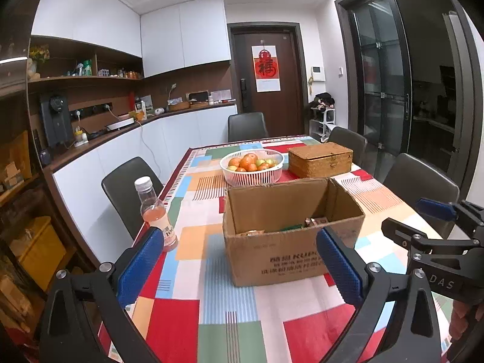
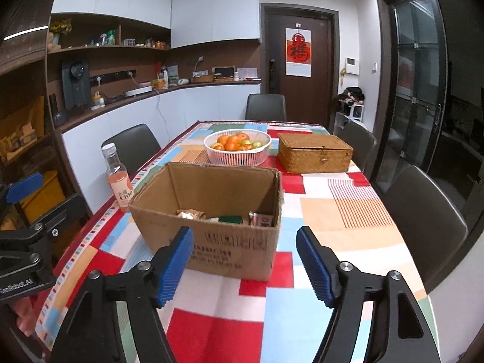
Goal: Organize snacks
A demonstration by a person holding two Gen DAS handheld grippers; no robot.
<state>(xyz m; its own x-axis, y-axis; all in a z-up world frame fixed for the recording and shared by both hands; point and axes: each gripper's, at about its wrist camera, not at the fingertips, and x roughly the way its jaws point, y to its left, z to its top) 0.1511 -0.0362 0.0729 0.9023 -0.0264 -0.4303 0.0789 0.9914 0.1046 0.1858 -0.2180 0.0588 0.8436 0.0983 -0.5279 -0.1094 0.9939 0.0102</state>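
We read "C100" on the label of the pink drink bottle (image 2: 117, 178), which stands upright near the bench's left edge, just left of the cardboard box (image 2: 211, 211). The box's front panel carries dark printed lines too blurred for us to read. We see "GenRobot.AI" on the left tool's body in the right wrist view, and "DAS" on the right tool's body in the left wrist view. A red hanging with one large Chinese character sits on the door (image 2: 298, 50). The snacks (image 2: 224, 216), several small packets, lie on the box floor. Our left tool (image 1: 240, 267) has its fingers wide apart and holds nothing; the box sits just ahead between them. Our right tool (image 2: 245, 264) is likewise spread and empty, the box's front wall directly ahead. Beyond the box stand a white fruit basket (image 2: 237, 146) and a lidded wicker box (image 2: 314, 152) on the patchwork bench (image 2: 302, 302).
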